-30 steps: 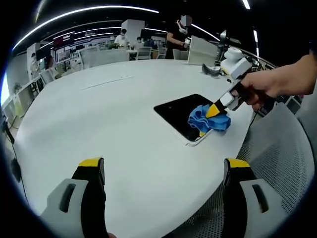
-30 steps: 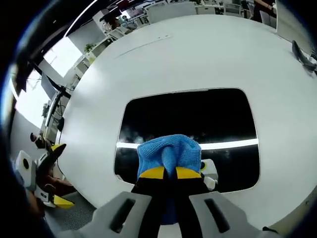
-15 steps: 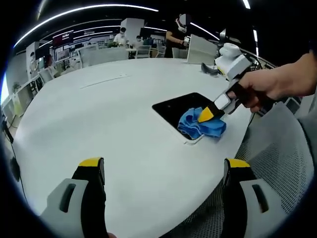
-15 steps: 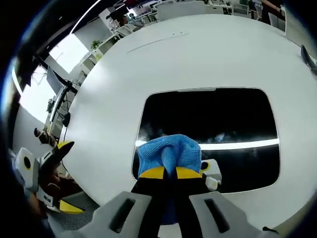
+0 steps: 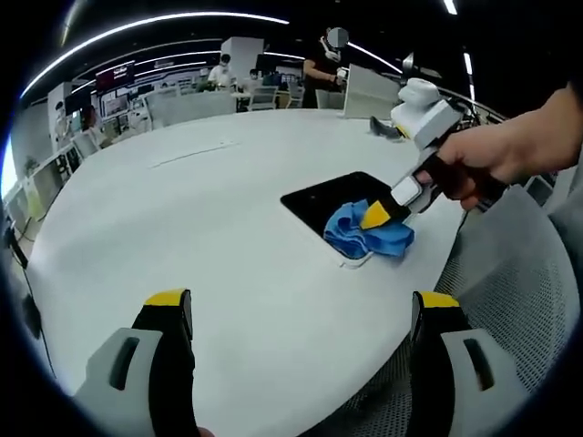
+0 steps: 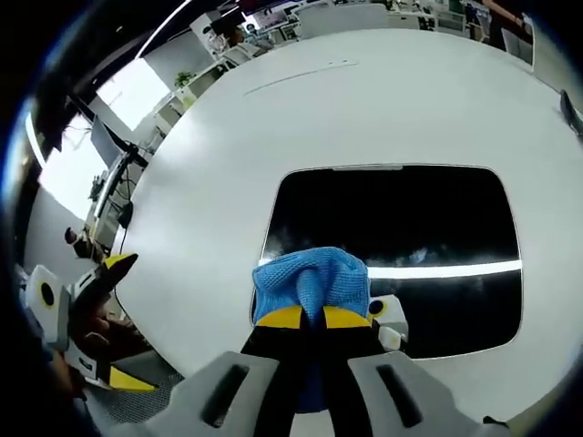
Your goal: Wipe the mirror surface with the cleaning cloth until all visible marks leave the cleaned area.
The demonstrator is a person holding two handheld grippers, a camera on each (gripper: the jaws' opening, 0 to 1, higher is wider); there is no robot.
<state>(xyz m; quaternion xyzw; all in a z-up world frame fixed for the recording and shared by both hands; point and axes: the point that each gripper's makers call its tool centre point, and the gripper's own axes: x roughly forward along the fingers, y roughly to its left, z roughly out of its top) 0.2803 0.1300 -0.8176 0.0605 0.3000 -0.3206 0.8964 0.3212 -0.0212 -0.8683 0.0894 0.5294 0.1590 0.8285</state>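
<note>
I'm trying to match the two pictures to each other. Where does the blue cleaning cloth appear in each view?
Left gripper view: the blue cleaning cloth sits right of centre, under the right gripper.
Right gripper view: low centre, clamped between that view's own jaws.
Shared landmark: the dark mirror on the white table.

One mirror (image 6: pixel 401 228), one blue cleaning cloth (image 6: pixel 311 279), one white round table (image 5: pixel 182 209), two yellow-tipped grippers: left gripper (image 5: pixel 301 314), right gripper (image 6: pixel 314 317).
</note>
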